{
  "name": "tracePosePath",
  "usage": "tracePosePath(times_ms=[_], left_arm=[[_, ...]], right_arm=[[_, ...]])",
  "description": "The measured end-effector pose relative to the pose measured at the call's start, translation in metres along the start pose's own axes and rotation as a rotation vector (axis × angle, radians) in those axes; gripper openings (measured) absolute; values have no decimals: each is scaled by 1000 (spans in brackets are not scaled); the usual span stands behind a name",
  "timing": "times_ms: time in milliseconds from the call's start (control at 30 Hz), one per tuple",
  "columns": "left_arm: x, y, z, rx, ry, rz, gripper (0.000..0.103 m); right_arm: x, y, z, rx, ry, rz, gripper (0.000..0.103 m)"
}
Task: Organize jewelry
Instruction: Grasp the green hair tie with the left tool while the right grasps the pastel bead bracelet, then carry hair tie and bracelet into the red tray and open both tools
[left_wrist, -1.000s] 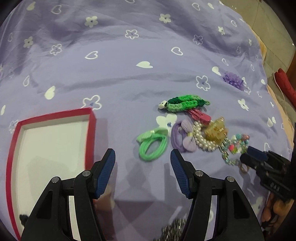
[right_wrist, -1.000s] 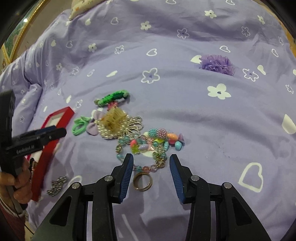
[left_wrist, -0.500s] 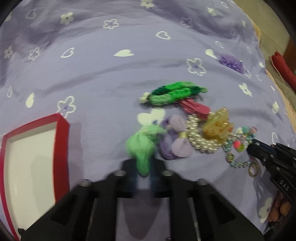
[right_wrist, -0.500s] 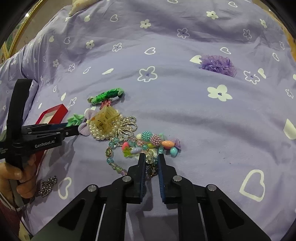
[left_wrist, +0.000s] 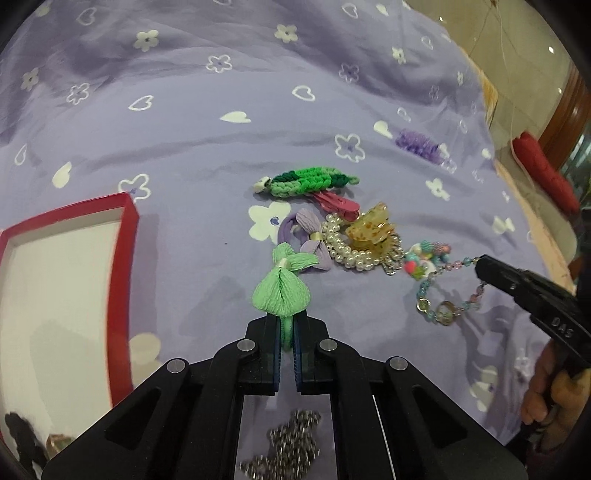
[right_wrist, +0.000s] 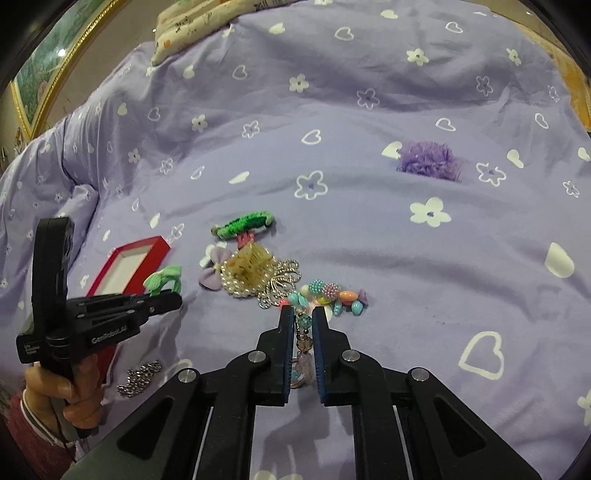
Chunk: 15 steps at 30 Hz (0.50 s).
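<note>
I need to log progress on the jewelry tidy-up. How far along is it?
Early. Done: the red box holds only something dark in its near corner. In hand: the left claw is shut on the green hair tie; the right claw pinches the beaded chain. Left on the bedspread: pearl strand, purple bow tie, green braided piece, silver chain.

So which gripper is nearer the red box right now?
Left. The left gripper, shut on the green hair tie, is just beside the red box. The right gripper is across the jewelry pile, clamped on the beaded chain.
</note>
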<state>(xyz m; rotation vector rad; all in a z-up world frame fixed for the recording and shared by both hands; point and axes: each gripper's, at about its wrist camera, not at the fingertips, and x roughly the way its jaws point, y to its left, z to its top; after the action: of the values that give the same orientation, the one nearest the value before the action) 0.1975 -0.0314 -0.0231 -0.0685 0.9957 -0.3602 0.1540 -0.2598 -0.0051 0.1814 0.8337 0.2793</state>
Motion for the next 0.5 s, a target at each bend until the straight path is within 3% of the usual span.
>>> tracePosePath(times_ms=[233, 500], left_arm=[[-25, 10, -7, -41, -30, -50, 4], [-53, 20, -18, -71, -71, -49, 4]], right_arm=[[-8, 3, -3, 17, -9, 35, 9], [-18, 23, 1, -1, -32, 86, 9]])
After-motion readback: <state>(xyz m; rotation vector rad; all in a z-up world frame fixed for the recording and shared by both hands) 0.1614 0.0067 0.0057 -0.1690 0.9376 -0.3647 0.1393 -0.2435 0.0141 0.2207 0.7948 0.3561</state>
